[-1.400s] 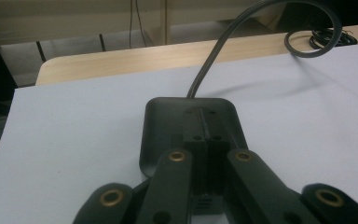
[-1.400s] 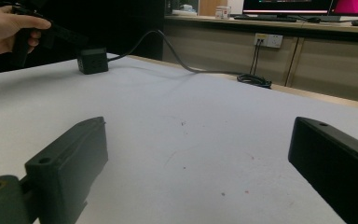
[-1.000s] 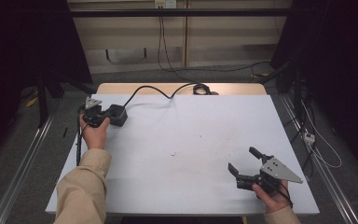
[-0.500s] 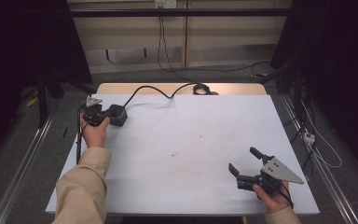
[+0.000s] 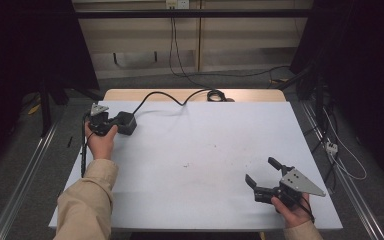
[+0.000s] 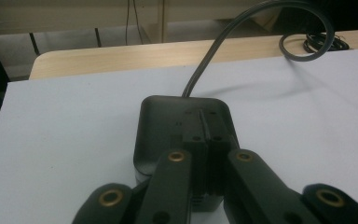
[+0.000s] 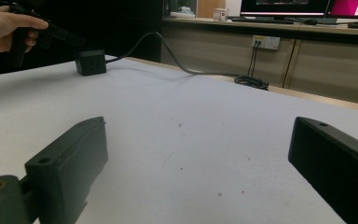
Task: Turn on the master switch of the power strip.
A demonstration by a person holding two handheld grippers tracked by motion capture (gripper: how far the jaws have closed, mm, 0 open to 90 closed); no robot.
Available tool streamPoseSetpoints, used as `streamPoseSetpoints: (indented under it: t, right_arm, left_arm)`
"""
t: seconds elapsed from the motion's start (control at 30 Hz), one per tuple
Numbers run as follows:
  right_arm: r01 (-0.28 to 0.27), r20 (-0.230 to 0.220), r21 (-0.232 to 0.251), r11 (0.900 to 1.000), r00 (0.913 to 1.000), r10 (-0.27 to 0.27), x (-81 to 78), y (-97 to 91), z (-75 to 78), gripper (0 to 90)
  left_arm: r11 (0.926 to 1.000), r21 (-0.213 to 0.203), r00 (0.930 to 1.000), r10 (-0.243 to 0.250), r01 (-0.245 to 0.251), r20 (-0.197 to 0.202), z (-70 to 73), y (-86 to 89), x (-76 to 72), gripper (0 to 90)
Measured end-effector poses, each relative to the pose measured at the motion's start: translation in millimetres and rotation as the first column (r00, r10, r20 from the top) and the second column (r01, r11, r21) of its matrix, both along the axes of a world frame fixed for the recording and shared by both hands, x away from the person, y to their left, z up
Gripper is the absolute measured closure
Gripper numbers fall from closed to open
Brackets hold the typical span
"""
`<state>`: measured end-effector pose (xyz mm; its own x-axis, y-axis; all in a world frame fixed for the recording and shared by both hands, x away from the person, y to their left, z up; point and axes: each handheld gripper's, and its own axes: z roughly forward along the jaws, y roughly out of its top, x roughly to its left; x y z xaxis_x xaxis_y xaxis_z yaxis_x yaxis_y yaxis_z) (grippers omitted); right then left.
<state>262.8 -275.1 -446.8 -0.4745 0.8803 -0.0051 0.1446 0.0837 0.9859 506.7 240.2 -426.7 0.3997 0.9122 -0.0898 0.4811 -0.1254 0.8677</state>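
Beige wall (image 5: 230,45), grey floor (image 5: 20,165), dim rm.

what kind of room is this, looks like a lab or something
Probably a lab or office workspace set up for recording. A white-topped table stands between dark curtains, a wall power socket feeds hanging cables, and lit computer monitors sit on a long counter behind.

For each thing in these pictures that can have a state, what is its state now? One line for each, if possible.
Left gripper: jaws shut together, tips over the black box.
Right gripper: jaws wide open, nothing between them, low over the white table.
Black box: lying flat near the far left corner.
Black cable: joined to the box, its far end coiled at the table's far edge.
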Motion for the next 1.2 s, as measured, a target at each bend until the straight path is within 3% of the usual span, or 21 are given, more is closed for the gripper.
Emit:
streamPoseSetpoints:
  t: [0.03,0.17,0.33,0.57,0.9,1.03,1.13,1.2]
  right_arm:
    - [0.000,-0.001,0.001,1.0000,1.0000,0.000,0.3,0.2,0.0,3.9]
    - [0.002,-0.001,0.000,1.0000,1.0000,-0.002,1.1,1.0,-0.1,3.9]
    - [0.006,-0.003,0.004,1.0000,1.0000,-0.006,1.3,0.1,-0.3,3.9]
    - [0.002,-0.003,0.001,1.0000,1.0000,-0.002,0.7,0.0,-0.3,3.9]
    - [0.020,-0.004,0.002,0.9998,0.9998,-0.020,-0.8,-3.5,-0.6,3.9]
    - [0.019,-0.003,-0.003,0.9998,0.9998,-0.019,-1.7,-4.1,-0.4,3.9]
    - [0.015,-0.002,-0.004,0.9999,0.9999,-0.015,-2.0,-3.8,-0.2,3.9]
    - [0.012,0.000,-0.004,0.9999,0.9999,-0.012,-2.1,-3.6,0.0,3.9]
  left_arm:
    - [0.9996,-0.028,1.0000,-0.006,0.006,0.006,1.7,-1.1,-0.9,89.3]
    - [0.9980,-0.053,0.9992,-0.034,0.035,0.022,4.8,-5.6,-3.0,84.9]
    - [0.9973,-0.052,0.9982,-0.050,0.052,0.032,8.8,-8.5,-5.4,81.3]
    - [0.9958,-0.060,0.9966,-0.066,0.069,0.050,12.0,-10.3,-9.5,67.7]
    - [0.9937,-0.073,0.9949,-0.081,0.085,0.060,14.3,-10.4,-11.2,64.1]
    - [0.9914,-0.093,0.9941,-0.087,0.093,0.065,16.3,-12.7,-13.0,58.2]
    - [0.9868,-0.118,0.9929,-0.105,0.111,0.055,19.0,-16.6,-16.9,49.0]
    - [0.9862,-0.113,0.9916,-0.115,0.121,0.059,20.5,-18.2,-19.0,47.2]
